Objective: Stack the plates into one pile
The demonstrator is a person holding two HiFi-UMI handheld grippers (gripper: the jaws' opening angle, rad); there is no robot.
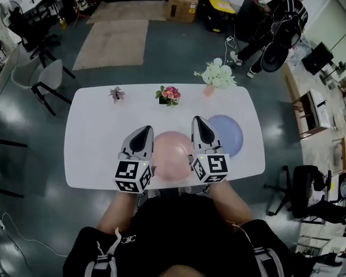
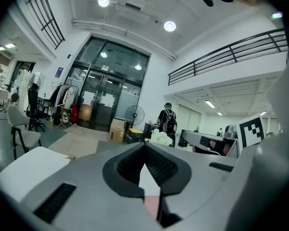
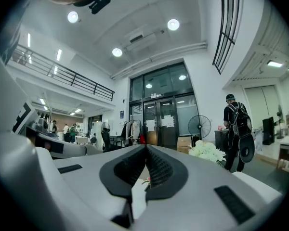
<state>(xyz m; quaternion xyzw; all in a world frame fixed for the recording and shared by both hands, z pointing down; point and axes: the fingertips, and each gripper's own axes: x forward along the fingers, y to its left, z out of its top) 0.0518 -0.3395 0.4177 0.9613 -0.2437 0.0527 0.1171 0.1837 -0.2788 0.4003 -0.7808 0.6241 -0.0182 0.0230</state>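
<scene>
Both plates lie flat on the white tabletop [image 1: 92, 149], not yet piled. The pink plate [image 1: 172, 154] is right in front of me, showing between my two claws, and the blue plate [image 1: 230, 133] is beyond it to the right, partly behind my right claw. I can't tell whether their rims touch, because that claw covers the gap.

My left claw [image 2: 145, 144] has its tips pressed together with nothing in them. My right claw [image 3: 146, 146] is likewise closed tight and empty. Both are held above the plates and point out across the room.

I judge the plates stiff, smooth and fairly light. They are probably slick at the rim, and breakable if they are ceramic, which I can't confirm from here. They sit low, so I expect to pinch the near rim, one pad over the lip and one slid under it. Held at one edge only, a plate will likely droop, so I'd grip deep and move it slowly.
</scene>
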